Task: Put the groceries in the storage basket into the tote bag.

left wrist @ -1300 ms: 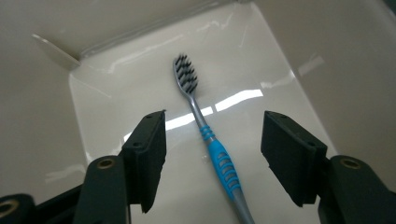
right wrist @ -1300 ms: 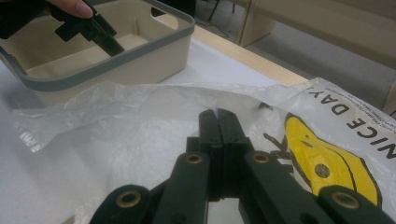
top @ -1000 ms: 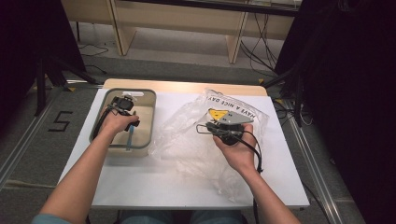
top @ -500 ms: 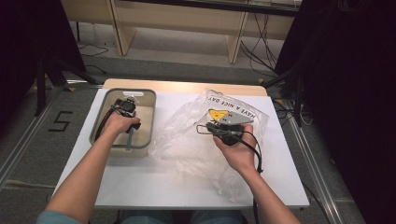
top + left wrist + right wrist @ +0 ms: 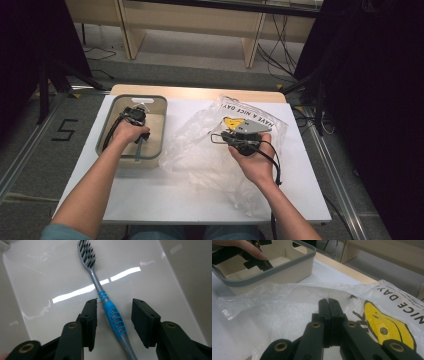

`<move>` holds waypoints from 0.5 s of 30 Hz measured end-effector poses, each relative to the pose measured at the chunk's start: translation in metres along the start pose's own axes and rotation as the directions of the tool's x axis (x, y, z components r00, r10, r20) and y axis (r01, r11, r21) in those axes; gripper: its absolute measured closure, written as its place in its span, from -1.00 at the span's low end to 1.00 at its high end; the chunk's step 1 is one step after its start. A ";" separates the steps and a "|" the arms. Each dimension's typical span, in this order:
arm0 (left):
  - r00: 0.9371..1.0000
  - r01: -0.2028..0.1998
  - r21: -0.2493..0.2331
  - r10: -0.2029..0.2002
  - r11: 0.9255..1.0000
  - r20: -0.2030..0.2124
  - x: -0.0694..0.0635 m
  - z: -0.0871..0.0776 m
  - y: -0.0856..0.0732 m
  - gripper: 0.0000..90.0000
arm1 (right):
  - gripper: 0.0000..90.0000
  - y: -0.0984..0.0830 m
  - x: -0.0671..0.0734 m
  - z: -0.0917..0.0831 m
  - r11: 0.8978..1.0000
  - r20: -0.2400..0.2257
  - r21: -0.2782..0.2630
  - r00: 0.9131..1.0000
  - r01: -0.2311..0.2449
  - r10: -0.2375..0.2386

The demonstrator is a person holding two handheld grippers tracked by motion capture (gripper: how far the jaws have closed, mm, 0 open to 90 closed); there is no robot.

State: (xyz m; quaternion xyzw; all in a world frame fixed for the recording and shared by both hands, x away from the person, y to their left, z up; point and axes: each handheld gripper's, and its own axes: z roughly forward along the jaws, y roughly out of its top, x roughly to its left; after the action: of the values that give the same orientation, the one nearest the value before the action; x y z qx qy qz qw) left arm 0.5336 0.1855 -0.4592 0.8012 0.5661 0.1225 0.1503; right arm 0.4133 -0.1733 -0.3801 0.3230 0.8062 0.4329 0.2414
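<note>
My left gripper (image 5: 113, 317), jaws just narrowing, straddles a toothbrush (image 5: 110, 308) without touching; off-centre, one pad could nudge it aside; my right gripper (image 5: 328, 302) stays clenched on a plastic bag (image 5: 287, 315).

Grey-and-blue toothbrush (image 5: 110, 310) lies flat on the beige bin's (image 5: 162, 131) floor.

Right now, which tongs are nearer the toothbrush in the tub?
Left. The left tongs reach into the tub, jaws closing either side of the toothbrush handle, not yet pressing. The right tongs sit shut on the plastic bag beside the tub.
</note>
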 end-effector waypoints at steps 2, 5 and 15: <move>1.000 -0.004 0.006 0.004 1.000 0.004 0.000 0.001 0.000 0.30 | 1.00 0.000 0.000 0.000 1.000 0.000 0.002 1.000 0.001 -0.001; 1.000 0.000 0.007 0.000 1.000 0.014 0.000 0.001 0.000 0.35 | 1.00 0.000 0.001 0.001 1.000 -0.002 0.004 1.000 0.003 -0.003; 0.999 0.034 0.012 -0.034 0.999 0.029 0.004 0.001 0.000 0.52 | 1.00 0.000 0.001 0.000 1.000 0.000 0.004 1.000 0.003 -0.003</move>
State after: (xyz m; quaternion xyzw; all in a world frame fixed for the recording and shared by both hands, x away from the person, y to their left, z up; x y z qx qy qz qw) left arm 0.5354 0.1887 -0.4599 0.7939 0.5782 0.1051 0.1559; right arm 0.4129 -0.1725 -0.3806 0.3221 0.8076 0.4310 0.2415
